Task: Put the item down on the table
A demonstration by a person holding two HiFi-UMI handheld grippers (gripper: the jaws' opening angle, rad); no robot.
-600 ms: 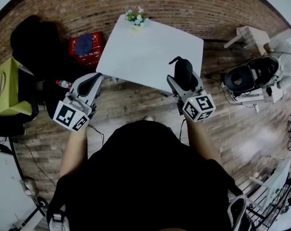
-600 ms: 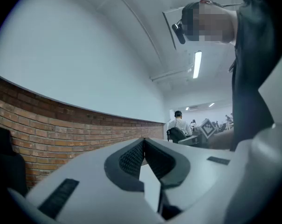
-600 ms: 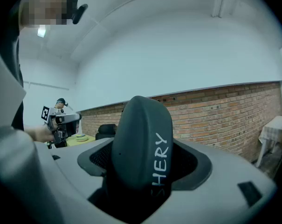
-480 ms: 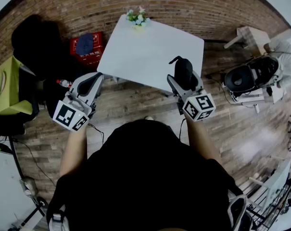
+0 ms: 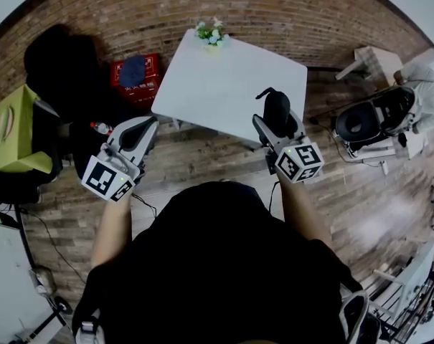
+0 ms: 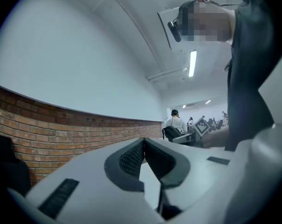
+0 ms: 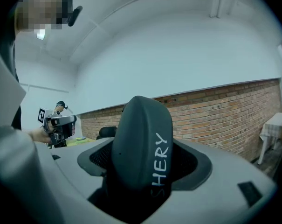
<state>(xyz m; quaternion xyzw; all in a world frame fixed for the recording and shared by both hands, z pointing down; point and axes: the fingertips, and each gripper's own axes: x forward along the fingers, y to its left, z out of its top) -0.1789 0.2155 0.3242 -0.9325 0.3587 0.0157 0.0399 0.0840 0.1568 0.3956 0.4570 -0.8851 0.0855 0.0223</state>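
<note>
While black case (image 7: 141, 139) sits clamped between wide-spread jaws of right gripper (image 7: 143, 171), in air near edge of white counter (image 5: 224, 77), we judge carry step in hand. Left gripper (image 6: 144, 155) closed, empty. Next move calls for reach over counter, lowering, release.

Two tools: one left tool (image 5: 139, 129) and one right tool (image 5: 275, 122). Two marker cubes (image 5: 107, 180), one per tool. One dark item (image 5: 275, 104) with white lettering. One white bench (image 5: 224, 77). One pot of flowers (image 5: 211, 31). One red crate (image 5: 119, 72). One small side table (image 5: 378, 52)
</note>
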